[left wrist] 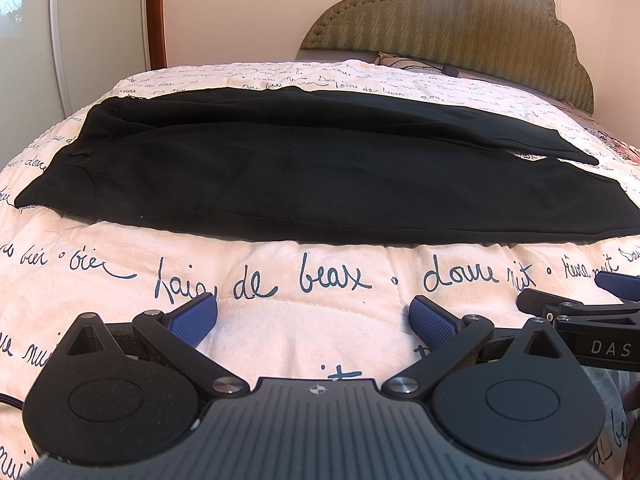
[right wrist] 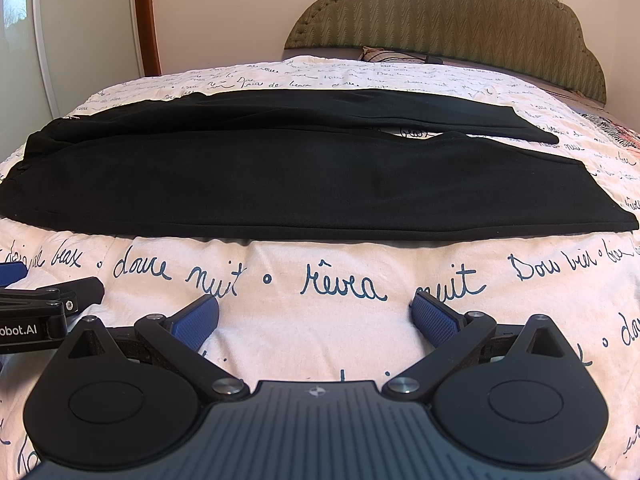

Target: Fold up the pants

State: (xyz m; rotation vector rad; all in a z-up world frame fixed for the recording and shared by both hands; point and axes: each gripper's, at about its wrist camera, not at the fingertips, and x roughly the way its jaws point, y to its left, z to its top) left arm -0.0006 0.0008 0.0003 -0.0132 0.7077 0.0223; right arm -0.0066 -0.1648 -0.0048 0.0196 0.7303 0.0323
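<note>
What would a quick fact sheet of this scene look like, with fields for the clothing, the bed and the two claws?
garment: black pants, spread flat, not yet folded
waist end: toward the left
leg ends: toward the right, slightly parted
surface: white quilt printed with blue handwriting
behind: green padded headboard
left claw: open, empty, on the near side of the pants, not touching them
right claw: open, empty, likewise short of the pants

Black pants (left wrist: 304,168) lie on a cream quilt (left wrist: 304,340) with dark blue script. The headboard (left wrist: 452,20) is olive, zigzag-stitched. The gripper pads (right wrist: 434,316) are blue.
</note>
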